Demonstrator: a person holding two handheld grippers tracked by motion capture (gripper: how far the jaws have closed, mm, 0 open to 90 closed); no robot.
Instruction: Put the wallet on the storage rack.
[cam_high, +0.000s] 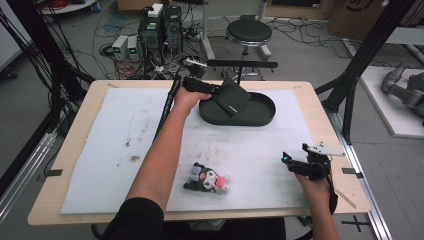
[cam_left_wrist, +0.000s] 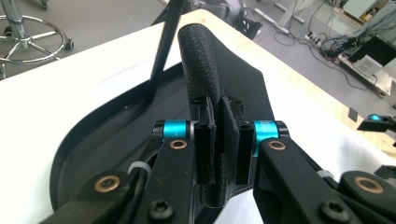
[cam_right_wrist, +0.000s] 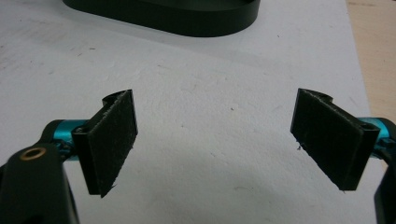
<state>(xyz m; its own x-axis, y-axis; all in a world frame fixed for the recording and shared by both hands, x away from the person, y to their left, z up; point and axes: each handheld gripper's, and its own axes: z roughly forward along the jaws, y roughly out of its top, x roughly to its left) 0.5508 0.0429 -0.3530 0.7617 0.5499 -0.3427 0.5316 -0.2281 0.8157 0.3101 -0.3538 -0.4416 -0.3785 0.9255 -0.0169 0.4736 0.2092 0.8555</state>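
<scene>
Flat black wallet in pebbled faux leather (cam_high: 231, 99), held up at a tilt over the near-left rim of the black oval tray (cam_high: 260, 120) at the far side of the counter (cam_high: 75, 165). Looks light and thin, a bit floppy at the fold, so probably bends rather than slips; grainy surface should give decent grip. Pinched near one corner edge (cam_left_wrist: 224, 140) by the left gripper (cam_left_wrist: 223, 140), fingers (cam_left_wrist: 204, 149) clamped tight on it. Gripping closer to the spine would likely stop it drooping. Nothing fragile here, can be dropped into the tray no problem. Right gripper (cam_right_wrist: 215, 140) parked low over the white foam mat (cam_right_wrist: 210, 70) at the near right, fingers (cam_right_wrist: 114, 140) spread wide, holding nothing. Small black-and-pink plush toy (cam_high: 207, 179) lying on the mat, well apart from the tray.
</scene>
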